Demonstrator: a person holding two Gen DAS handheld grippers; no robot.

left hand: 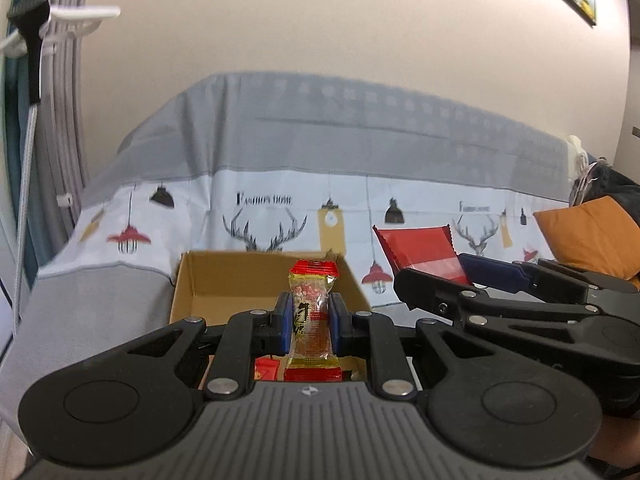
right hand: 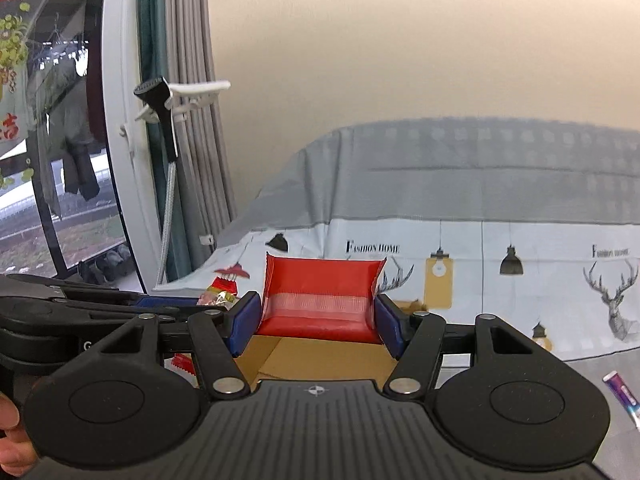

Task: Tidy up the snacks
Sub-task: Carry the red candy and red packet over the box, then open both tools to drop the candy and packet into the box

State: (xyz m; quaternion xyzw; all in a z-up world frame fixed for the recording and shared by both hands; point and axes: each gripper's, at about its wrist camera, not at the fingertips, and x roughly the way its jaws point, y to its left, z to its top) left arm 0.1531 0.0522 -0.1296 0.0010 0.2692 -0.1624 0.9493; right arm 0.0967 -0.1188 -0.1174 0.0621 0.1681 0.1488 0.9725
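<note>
My left gripper (left hand: 309,322) is shut on a small clear snack packet with red ends (left hand: 313,312), held upright over an open cardboard box (left hand: 224,280). More red packets (left hand: 266,368) lie inside the box. My right gripper (right hand: 316,322) is shut on a wider red snack packet (right hand: 320,298), held above the box floor (right hand: 320,356). In the left wrist view the right gripper (left hand: 480,276) and its red packet (left hand: 420,250) are just right of the box. In the right wrist view the left gripper's packet (right hand: 222,288) shows at the left.
The box stands on a sofa under a grey and white printed cover (left hand: 280,184). An orange cushion (left hand: 588,236) lies at the right. A purple tube (right hand: 624,398) lies on the sofa seat at the right. Curtains and a window (right hand: 80,160) are at the left.
</note>
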